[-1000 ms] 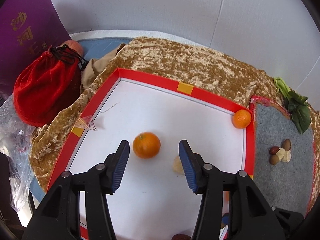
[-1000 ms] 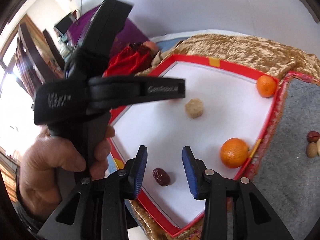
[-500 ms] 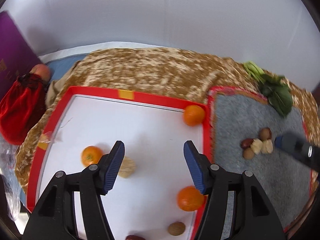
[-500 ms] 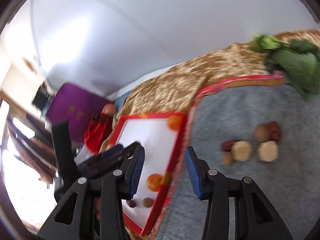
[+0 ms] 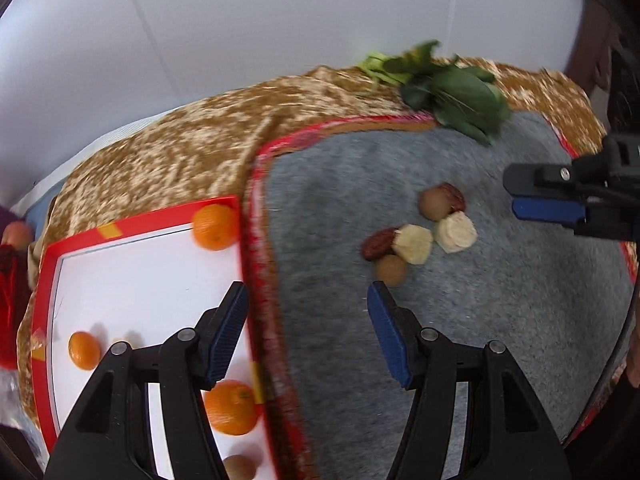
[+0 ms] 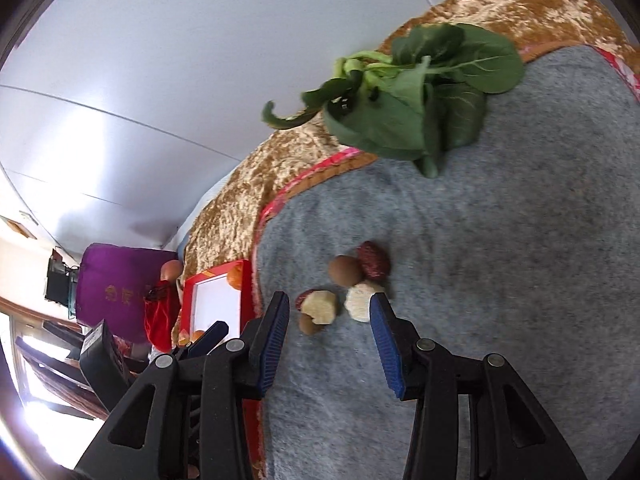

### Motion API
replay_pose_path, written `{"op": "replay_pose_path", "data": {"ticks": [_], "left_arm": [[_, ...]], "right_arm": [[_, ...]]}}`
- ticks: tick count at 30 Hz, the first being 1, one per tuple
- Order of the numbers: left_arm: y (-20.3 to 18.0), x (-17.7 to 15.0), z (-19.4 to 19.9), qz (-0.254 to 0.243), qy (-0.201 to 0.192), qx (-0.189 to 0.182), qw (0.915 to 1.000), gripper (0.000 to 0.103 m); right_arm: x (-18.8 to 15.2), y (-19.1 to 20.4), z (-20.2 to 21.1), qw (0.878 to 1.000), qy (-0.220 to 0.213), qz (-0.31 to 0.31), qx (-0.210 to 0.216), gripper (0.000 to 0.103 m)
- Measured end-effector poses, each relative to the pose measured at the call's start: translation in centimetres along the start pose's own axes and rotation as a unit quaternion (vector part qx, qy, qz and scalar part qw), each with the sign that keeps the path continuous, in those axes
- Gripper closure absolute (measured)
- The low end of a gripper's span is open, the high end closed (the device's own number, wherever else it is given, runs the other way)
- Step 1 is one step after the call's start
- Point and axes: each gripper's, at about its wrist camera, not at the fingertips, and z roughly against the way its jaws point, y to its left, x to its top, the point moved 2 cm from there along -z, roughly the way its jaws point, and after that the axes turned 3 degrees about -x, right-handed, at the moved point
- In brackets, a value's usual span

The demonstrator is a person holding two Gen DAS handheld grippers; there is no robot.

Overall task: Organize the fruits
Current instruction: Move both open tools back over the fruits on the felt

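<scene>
A cluster of small fruits (image 5: 420,232) lies on the grey mat (image 5: 480,340): red dates, brown longans and pale peeled pieces. It also shows in the right wrist view (image 6: 344,288). Three oranges sit on the red-rimmed white tray (image 5: 140,264): one at the far corner (image 5: 214,226), one at the left (image 5: 83,350), one near my left finger (image 5: 232,406). My left gripper (image 5: 308,332) is open and empty over the tray's right edge. My right gripper (image 6: 328,340) is open and empty, just short of the cluster.
A leafy green vegetable (image 6: 416,100) lies at the mat's far edge. A gold patterned cloth (image 5: 180,152) covers the table. A red pouch (image 6: 160,320) and a purple cushion (image 6: 116,284) sit far left. A brown longan (image 5: 240,466) lies at the tray's near edge.
Both grippers have swung right, from over the white tray toward the grey mat. The fruit cluster is now close in front of the right gripper. Both stay open and empty.
</scene>
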Motion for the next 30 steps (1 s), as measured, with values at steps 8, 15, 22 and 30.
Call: {"op": "replay_pose_path", "data": {"ticks": [8, 15, 22, 30], "left_arm": [[-3.3, 0.4, -1.2, -0.048, 0.009, -0.014, 0.9987, 0.043], [-2.6, -0.4, -0.9, -0.063, 0.016, 0.012, 0.9978, 0.043], [-1.4, -0.1, -1.0, -0.038, 0.015, 0.004, 0.9992, 0.043], [-3.4, 0.8, -3.0, -0.051, 0.025, 0.014, 0.9983, 0.042]], "right_arm": [[-0.3, -1.6, -1.5, 0.998, 0.024, 0.005, -0.053, 0.058], [-0.7, 0.0, -3.9, 0.994, 0.029, 0.043, -0.092, 0.059], [-1.3, 1.6, -6.5, 0.986, 0.021, 0.083, -0.142, 0.060], [-2.4, 3.0, -7.4, 0.971, 0.021, 0.155, -0.182, 0.068]]}}
